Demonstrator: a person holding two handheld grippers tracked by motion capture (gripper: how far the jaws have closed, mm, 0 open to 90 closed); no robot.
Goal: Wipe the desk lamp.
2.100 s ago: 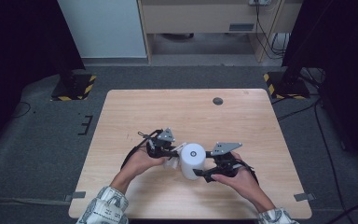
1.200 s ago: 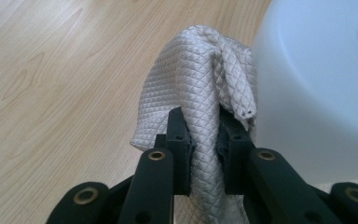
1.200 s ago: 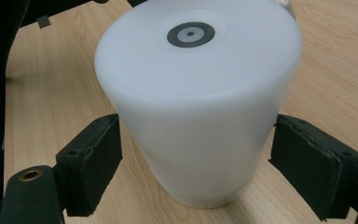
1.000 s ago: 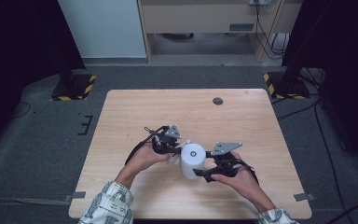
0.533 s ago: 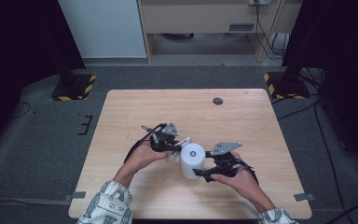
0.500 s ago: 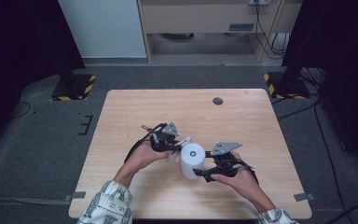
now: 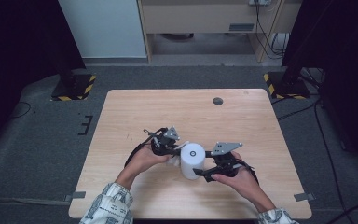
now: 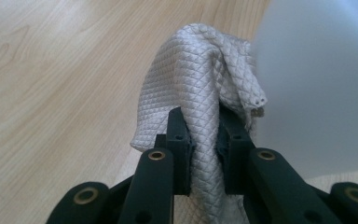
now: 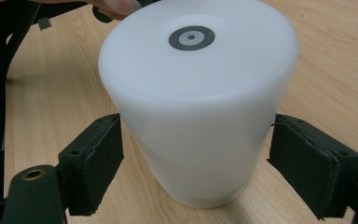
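Note:
A white cylinder [image 7: 192, 161] with a small dark ring on its top stands upright on the wooden table [image 7: 168, 107]. My right gripper [image 7: 198, 164] comes at it from the right, and in the right gripper view its pads [image 9: 95, 156] press on both sides of the white cylinder [image 9: 196, 116]. My left gripper [image 8: 204, 126] is shut on a grey quilted cloth [image 8: 191, 84], whose bunched end lies against the cylinder's [image 8: 317, 84] side. From above, the left gripper [image 7: 176, 153] sits at the cylinder's left with the cloth [image 7: 174, 161] under it.
A small dark round disc [image 7: 218, 101] sits in the table's far right part. Yellow-and-black striped stand feet [image 7: 72, 88] [image 7: 284, 84] rest on the floor beyond both far corners. A person's forearms reach in over the near edge.
My left gripper has shifted slightly right and away with the cloth, closer against the cylinder. The right gripper and the cylinder have stayed put.

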